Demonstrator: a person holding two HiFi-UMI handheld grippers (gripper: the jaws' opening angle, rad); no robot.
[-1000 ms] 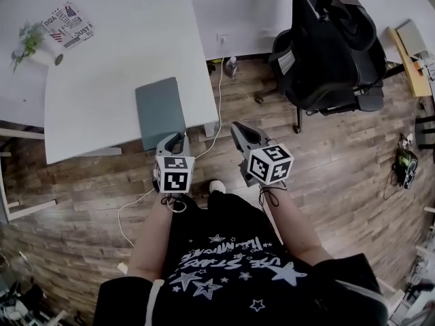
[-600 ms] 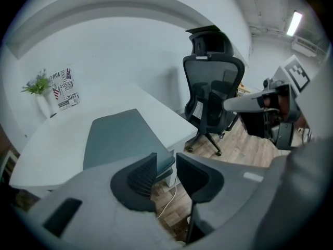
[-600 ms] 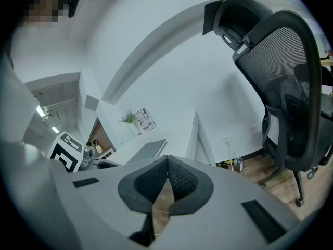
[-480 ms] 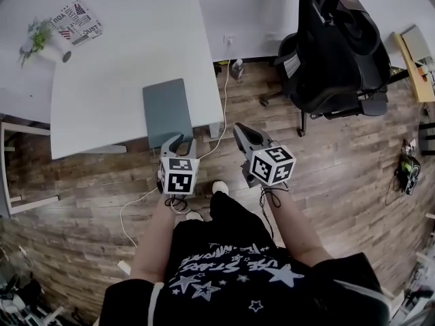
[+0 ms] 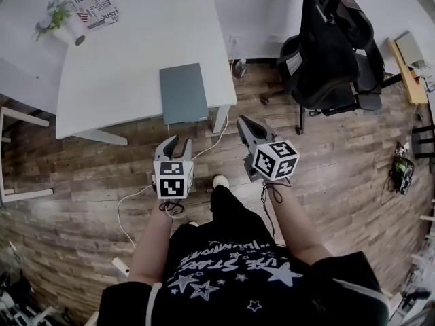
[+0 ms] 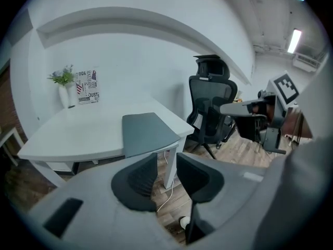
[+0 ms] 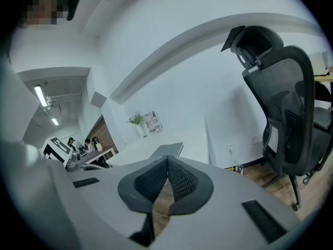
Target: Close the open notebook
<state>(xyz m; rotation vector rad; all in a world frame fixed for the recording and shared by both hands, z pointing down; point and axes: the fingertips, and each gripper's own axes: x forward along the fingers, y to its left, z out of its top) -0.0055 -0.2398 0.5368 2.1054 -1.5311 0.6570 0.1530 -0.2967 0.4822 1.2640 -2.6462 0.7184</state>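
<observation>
The notebook lies shut, grey-green cover up, at the front right corner of the white table. It also shows in the left gripper view as the notebook and in the right gripper view as the notebook. My left gripper hangs over the floor, short of the table's front edge, jaws open and empty; its left gripper view shows a clear gap. My right gripper, to the right of the table leg, is shut on nothing; the right gripper tips meet.
A black office chair stands right of the table. A white vase with a plant and a printed card sit at the table's far left. A white cable runs across the wooden floor below the grippers.
Both grippers have drawn back from the table and risen. The left gripper's jaws, nearly shut at the notebook's near edge before, now stand open and apart from it.
</observation>
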